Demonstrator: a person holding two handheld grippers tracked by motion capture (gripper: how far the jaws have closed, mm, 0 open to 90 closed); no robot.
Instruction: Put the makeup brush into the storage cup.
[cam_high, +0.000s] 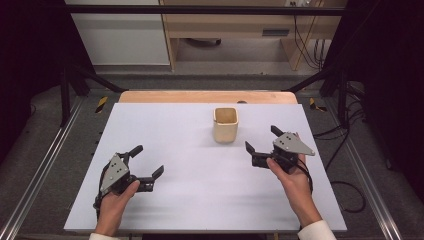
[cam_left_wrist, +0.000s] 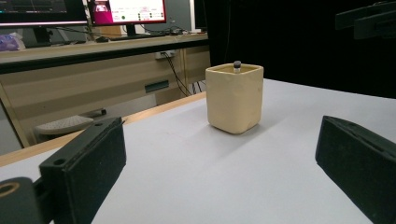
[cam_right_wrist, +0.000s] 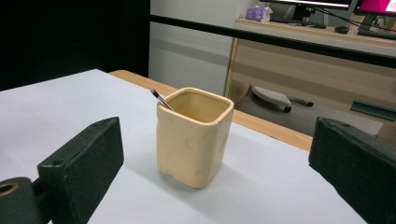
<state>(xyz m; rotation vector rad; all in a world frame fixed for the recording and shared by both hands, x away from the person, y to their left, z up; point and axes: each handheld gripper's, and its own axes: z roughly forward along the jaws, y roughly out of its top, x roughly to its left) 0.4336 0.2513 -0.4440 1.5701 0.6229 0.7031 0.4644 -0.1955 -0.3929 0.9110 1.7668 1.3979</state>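
Note:
A cream square-sided cup (cam_high: 226, 125) stands upright on the white table top (cam_high: 190, 200), toward the back and right of centre. It also rises ahead of the jaws in the left gripper view (cam_left_wrist: 234, 97) and in the right gripper view (cam_right_wrist: 194, 136). A thin dark rod tip (cam_right_wrist: 159, 98) pokes above its rim. My left gripper (cam_high: 149, 160) rests near the front left, open and empty. My right gripper (cam_high: 260, 140) sits just right of the cup, open, jaws apart with nothing between them.
The wooden table edge (cam_high: 207, 96) runs behind the white top. Metal frame rails (cam_high: 47, 165) flank both sides. A desk with monitors (cam_left_wrist: 126, 11) and a keyboard (cam_left_wrist: 65, 123) stands beyond the table. Cables (cam_high: 350, 150) lie on the floor at right.

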